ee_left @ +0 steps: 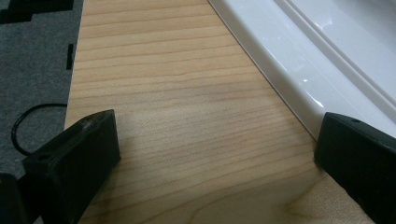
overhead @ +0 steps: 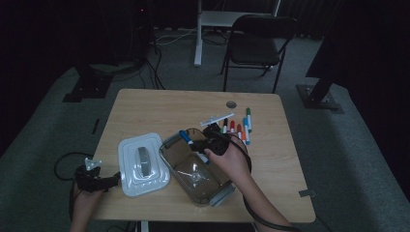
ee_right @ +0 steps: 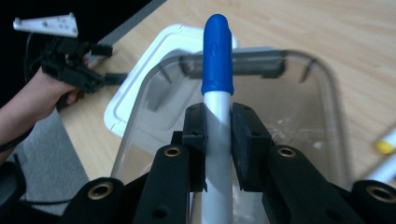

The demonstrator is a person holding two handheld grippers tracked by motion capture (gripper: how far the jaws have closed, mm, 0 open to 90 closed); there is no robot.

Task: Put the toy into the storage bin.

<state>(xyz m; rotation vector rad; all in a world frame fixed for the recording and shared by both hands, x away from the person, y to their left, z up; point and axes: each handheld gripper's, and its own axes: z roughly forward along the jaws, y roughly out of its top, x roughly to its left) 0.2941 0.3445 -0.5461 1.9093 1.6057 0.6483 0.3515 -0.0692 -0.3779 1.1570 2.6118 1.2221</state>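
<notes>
My right gripper (ee_right: 217, 122) is shut on a blue-capped marker (ee_right: 217, 70), which it holds over the clear plastic box (ee_right: 327, 88). In the high view that marker (overhead: 189, 139) slants above the far end of the box (overhead: 212, 192) at the table's middle, with my right gripper (overhead: 202, 144) around it. A white lid (overhead: 157, 169) lies left of the box. My left gripper (overhead: 116, 180) rests open at the table's near left edge, its jaws wide apart over bare wood beside the lid's rim (ee_left: 285, 60).
Several markers (overhead: 239, 128) and a white strip (overhead: 216, 119) lie on the table behind the box. A small round hole (overhead: 231, 104) sits near the far edge. A folding chair (overhead: 258, 46) and stand bases occupy the floor beyond.
</notes>
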